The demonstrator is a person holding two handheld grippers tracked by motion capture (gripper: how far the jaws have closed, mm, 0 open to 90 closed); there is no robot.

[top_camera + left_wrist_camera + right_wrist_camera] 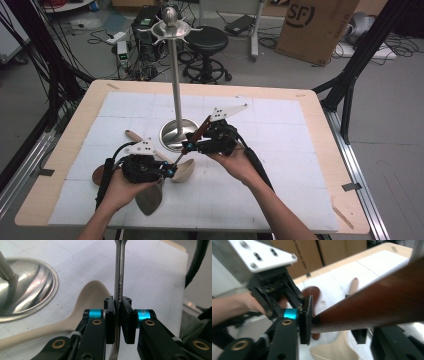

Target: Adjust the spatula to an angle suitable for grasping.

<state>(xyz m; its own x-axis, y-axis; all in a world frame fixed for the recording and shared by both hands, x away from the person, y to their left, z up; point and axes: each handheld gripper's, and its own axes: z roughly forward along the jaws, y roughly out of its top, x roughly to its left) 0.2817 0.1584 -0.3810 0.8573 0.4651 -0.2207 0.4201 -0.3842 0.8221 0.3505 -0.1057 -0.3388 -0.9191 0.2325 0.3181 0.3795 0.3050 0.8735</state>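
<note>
A spatula with a dark wooden handle (201,128) and a thin metal shank is held up between both grippers; its metal blade (149,200) hangs low by my left hand. My left gripper (168,173) is shut on the metal shank (119,285), which stands upright between its pads in the left gripper view (119,317). My right gripper (189,146) is shut on the lower end of the wooden handle (374,305), one pad (308,317) pressed against it. The left gripper (274,290) also appears in the right gripper view, just beyond the handle.
A tall metal stand with hooks (171,22) rises from a round base (175,135) mid-table, close behind the grippers. A beige spoon (183,170) lies under them, and a brown wooden spoon (98,174) lies by my left wrist. A white mat (280,150) covers the table.
</note>
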